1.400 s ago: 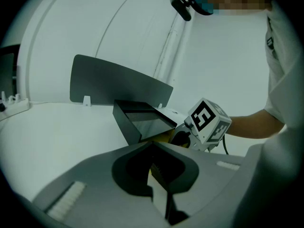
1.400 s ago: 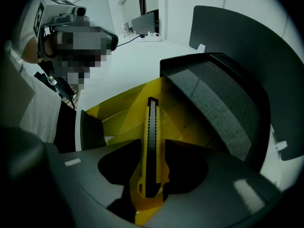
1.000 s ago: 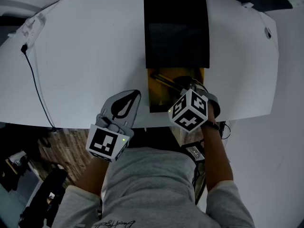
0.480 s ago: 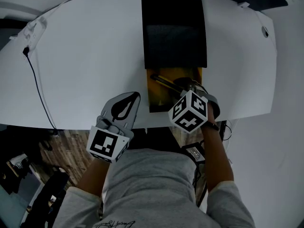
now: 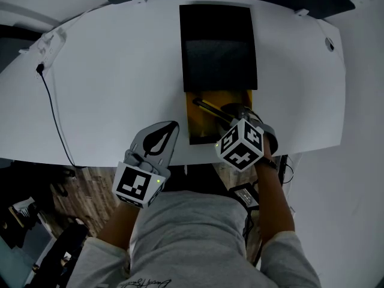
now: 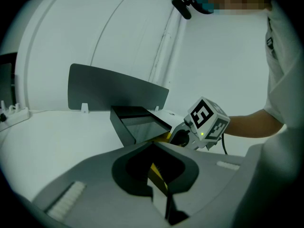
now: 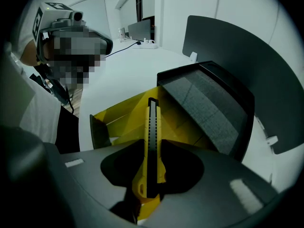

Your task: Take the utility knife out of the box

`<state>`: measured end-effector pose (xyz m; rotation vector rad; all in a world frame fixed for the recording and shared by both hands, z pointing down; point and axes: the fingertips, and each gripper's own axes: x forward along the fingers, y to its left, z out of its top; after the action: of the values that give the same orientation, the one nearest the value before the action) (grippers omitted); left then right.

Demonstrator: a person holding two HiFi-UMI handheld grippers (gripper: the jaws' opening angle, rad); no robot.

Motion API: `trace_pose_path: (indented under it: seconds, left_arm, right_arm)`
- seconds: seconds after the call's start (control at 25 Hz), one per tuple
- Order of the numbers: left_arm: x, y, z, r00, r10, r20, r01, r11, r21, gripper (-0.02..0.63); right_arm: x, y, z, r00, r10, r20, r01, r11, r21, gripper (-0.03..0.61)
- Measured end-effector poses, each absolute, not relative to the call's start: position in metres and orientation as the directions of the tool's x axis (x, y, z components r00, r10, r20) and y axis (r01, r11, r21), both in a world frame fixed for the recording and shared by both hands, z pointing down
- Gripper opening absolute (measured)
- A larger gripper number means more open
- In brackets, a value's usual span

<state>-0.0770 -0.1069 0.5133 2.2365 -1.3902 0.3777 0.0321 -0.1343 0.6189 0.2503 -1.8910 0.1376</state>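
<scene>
Two grippers at a white bench point(image 5: 108, 71): the right gripper point(image 7: 152, 148) clamps the yellow utility knife point(image 7: 152, 122) over the open box point(image 5: 203, 125); the left gripper point(image 5: 174, 125), jaws together, holds nothing.

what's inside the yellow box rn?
A knife, its rear end gripped by the right claw. The box floor under the claw is covered.

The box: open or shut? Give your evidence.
Open. Its black lid is swung back behind the yellow tray, leaving its inside exposed.
</scene>
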Motion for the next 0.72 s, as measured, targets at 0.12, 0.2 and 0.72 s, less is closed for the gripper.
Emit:
trace_pose_path:
  seconds: [0.12,0.2,0.72]
  left_arm:
    - [-0.077,-0.108,0.508,0.450,-0.767,0.457,-0.893,-0.380,0.242,0.000]
    - [-0.076,-0.109,0.505,0.452,-0.766,0.456,-0.892,-0.387,0.234,0.001]
    - [-0.073,-0.114,0.476,0.457,-0.781,0.426,-0.889,-0.414,0.195,0.000]
  right_arm:
    - [0.033,-0.136,0.614,-0.317,-0.113,0.942,-0.247,0.968,0.032,0.132]
    - [0.033,-0.137,0.609,-0.325,-0.120,0.938,-0.256,0.966,0.034,0.130]
    - [0.034,-0.141,0.573,-0.389,-0.175,0.904,-0.323,0.945,0.044,0.130]
